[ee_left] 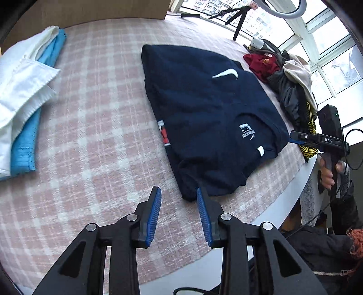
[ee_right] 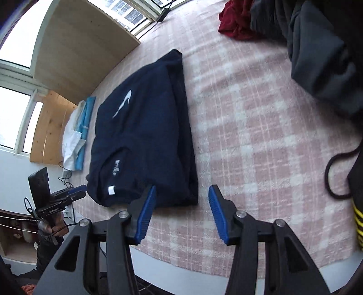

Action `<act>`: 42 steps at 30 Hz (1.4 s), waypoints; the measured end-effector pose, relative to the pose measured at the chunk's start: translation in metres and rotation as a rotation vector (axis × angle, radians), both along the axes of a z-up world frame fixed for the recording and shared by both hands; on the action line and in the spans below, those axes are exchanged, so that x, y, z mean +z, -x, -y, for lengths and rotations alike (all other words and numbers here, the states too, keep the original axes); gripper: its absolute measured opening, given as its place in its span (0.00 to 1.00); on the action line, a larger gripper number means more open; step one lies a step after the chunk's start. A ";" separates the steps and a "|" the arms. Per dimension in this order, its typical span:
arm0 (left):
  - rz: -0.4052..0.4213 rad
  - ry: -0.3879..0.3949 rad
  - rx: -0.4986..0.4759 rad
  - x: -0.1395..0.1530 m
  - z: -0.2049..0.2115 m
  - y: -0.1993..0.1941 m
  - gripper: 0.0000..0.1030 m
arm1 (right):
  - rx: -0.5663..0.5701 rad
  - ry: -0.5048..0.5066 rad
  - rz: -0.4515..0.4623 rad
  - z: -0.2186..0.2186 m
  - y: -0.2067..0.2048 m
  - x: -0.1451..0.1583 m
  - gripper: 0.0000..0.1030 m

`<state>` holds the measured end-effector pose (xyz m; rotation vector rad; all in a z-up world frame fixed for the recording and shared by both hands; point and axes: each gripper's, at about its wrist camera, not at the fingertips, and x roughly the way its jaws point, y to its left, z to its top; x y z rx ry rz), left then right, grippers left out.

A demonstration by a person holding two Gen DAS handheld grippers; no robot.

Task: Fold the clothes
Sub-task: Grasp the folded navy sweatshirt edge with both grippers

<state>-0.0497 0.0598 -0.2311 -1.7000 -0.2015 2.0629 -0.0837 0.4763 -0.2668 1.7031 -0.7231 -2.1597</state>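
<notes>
A navy T-shirt (ee_left: pixel 204 113) with a white swoosh lies on the pink checked cloth, its sleeves folded in, collar toward the near edge. It also shows in the right wrist view (ee_right: pixel 145 140). My left gripper (ee_left: pixel 179 192) is open and empty, just short of the shirt's near left corner. My right gripper (ee_right: pixel 182 190) is open and empty at the shirt's near right corner. In the left wrist view the right gripper (ee_left: pixel 297 137) sits at the shirt's collar-side edge. In the right wrist view the left gripper (ee_right: pixel 77 191) is by the collar corner.
Folded white and blue clothes (ee_left: pixel 25 102) lie at the far left. A heap of red, dark grey and beige garments (ee_left: pixel 285 74) sits at the right, also seen in the right wrist view (ee_right: pixel 313 45). A tripod (ee_left: pixel 238 20) stands by the windows. The table's near edge (ee_left: pixel 261 217) is close.
</notes>
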 end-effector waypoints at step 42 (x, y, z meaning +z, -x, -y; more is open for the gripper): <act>-0.075 0.084 0.048 -0.002 -0.050 0.101 0.35 | 0.110 -0.123 -0.179 0.034 0.105 0.031 0.50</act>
